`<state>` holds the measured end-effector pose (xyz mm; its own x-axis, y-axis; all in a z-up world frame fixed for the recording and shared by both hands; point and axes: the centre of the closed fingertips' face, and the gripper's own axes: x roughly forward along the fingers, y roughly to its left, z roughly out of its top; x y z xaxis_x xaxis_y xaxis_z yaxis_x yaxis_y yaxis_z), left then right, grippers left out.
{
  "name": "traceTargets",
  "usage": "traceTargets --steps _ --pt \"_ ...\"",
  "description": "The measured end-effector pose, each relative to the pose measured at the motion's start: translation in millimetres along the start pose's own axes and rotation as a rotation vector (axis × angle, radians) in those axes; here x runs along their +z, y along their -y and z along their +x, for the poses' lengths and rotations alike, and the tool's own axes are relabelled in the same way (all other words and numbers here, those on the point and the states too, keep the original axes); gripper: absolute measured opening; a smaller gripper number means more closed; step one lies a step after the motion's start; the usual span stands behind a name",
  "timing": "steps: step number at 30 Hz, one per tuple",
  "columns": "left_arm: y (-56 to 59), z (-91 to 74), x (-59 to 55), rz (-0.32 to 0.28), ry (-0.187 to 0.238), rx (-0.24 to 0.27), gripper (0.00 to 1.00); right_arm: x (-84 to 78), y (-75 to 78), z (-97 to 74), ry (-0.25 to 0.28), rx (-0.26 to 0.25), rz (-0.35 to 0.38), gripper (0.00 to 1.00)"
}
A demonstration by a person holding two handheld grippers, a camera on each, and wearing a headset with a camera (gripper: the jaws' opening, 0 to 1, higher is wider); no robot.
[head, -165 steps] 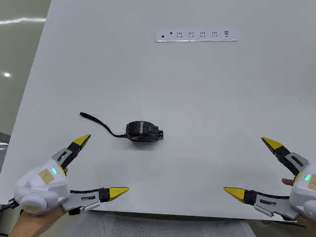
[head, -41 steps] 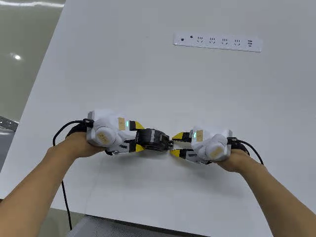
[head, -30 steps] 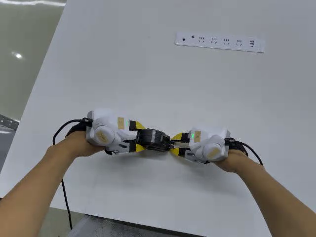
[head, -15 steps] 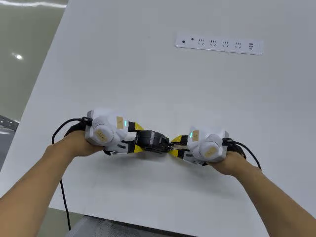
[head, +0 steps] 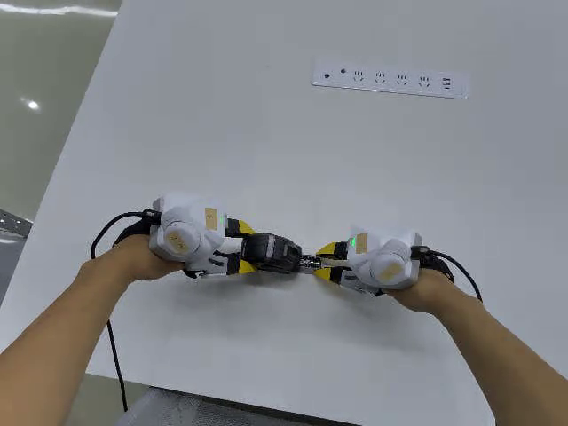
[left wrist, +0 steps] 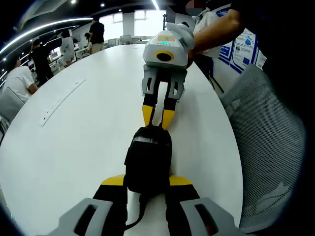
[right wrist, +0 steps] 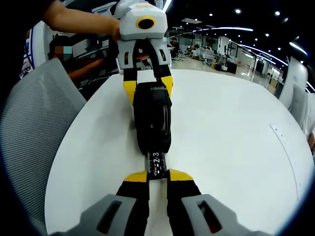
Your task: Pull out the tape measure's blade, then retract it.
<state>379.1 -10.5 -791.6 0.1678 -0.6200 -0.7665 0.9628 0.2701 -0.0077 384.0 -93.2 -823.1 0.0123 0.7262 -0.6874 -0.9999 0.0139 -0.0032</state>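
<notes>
A black tape measure [head: 276, 253] lies low over the white table [head: 266, 133], held between both grippers. My left gripper [head: 245, 251] is shut on its case [left wrist: 147, 160], yellow tips pressed against both sides. A short stretch of blade [right wrist: 156, 163] with printed numbers sticks out of the case [right wrist: 152, 118]. My right gripper [head: 323, 261] is shut on the blade's end [head: 308, 262]. In the left gripper view the right gripper [left wrist: 156, 115] faces me just beyond the case. The left gripper [right wrist: 146, 84] stands behind the case in the right gripper view.
A white power strip [head: 390, 81] lies flat at the far side of the table. A mesh office chair [left wrist: 266, 147] stands by the table edge. Cables trail from both grippers. People sit and stand in the room beyond [left wrist: 19, 81].
My right gripper has drawn slightly to the right, away from the case, and a short piece of blade has come out. The left gripper holds the case where it was.
</notes>
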Motion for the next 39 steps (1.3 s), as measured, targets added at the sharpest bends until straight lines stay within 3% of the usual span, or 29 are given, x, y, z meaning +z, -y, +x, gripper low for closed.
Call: traceTargets --steps 14,39 --pt "-0.9 0.7 0.7 -0.003 -0.003 -0.004 0.26 -20.6 4.4 -19.5 -0.015 -0.001 -0.012 0.1" --pt "0.2 -0.3 1.5 -0.01 -0.006 -0.009 0.26 -68.9 10.3 -70.8 -0.059 -0.015 -0.01 0.11"
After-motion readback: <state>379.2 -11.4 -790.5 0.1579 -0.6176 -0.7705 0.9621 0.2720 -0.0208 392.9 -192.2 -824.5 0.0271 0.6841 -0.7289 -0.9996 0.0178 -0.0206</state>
